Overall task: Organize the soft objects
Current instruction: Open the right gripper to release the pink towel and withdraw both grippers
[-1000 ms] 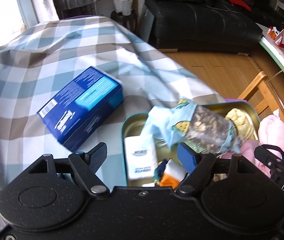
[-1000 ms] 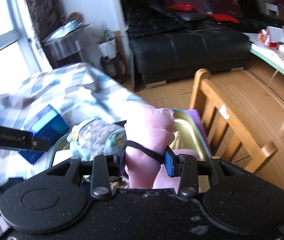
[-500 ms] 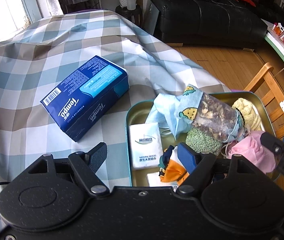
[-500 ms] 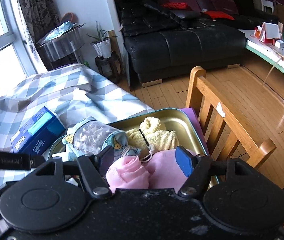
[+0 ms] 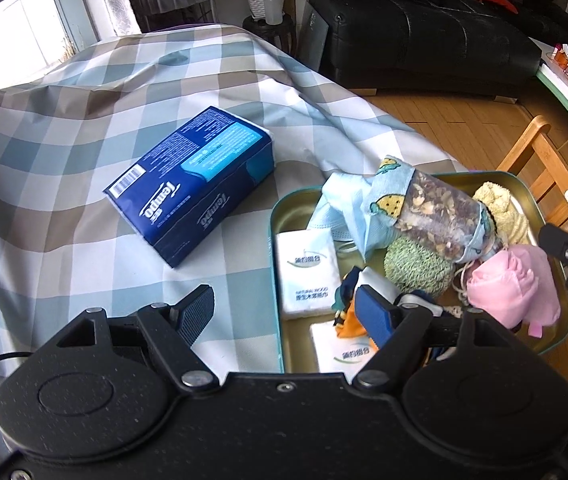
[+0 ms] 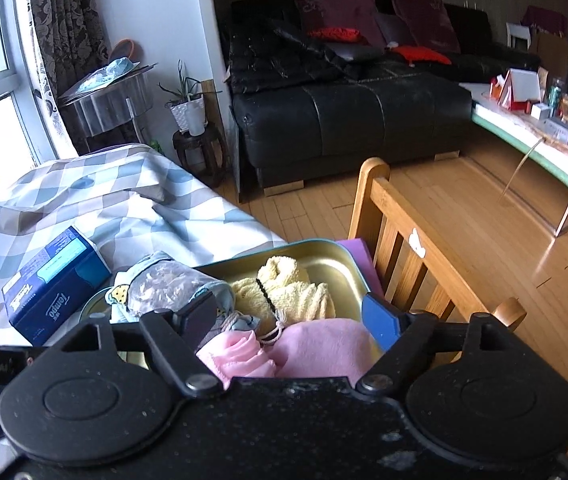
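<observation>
A gold metal tray (image 5: 276, 216) (image 6: 324, 246) on the checked tablecloth holds several soft things. Among them are a pink cloth (image 5: 512, 284) (image 6: 316, 348), a yellow towel (image 6: 288, 292) (image 5: 500, 208), a green knitted pad (image 5: 416, 268), a light blue pouch (image 5: 432, 212) and two white tissue packs (image 5: 308, 272). My right gripper (image 6: 290, 320) hovers over the pink cloth. Its jaws are opening and the pads stand clear of the cloth. My left gripper (image 5: 284, 312) is open above the tray's near left rim and holds nothing. A blue Tempo tissue pack (image 5: 191, 180) (image 6: 55, 280) lies on the cloth left of the tray.
A wooden chair (image 6: 404, 248) stands tight against the tray's right side. The tablecloth (image 5: 83, 120) slopes away to the left and back. Beyond it are a black sofa (image 6: 344, 120), a plant stool (image 6: 197, 144) and a low table (image 6: 544, 148) on a wood floor.
My right gripper has let go of the pink cloth, which has dropped from upright between the fingers into the tray, and its jaws have spread. The left gripper has drawn back a little.
</observation>
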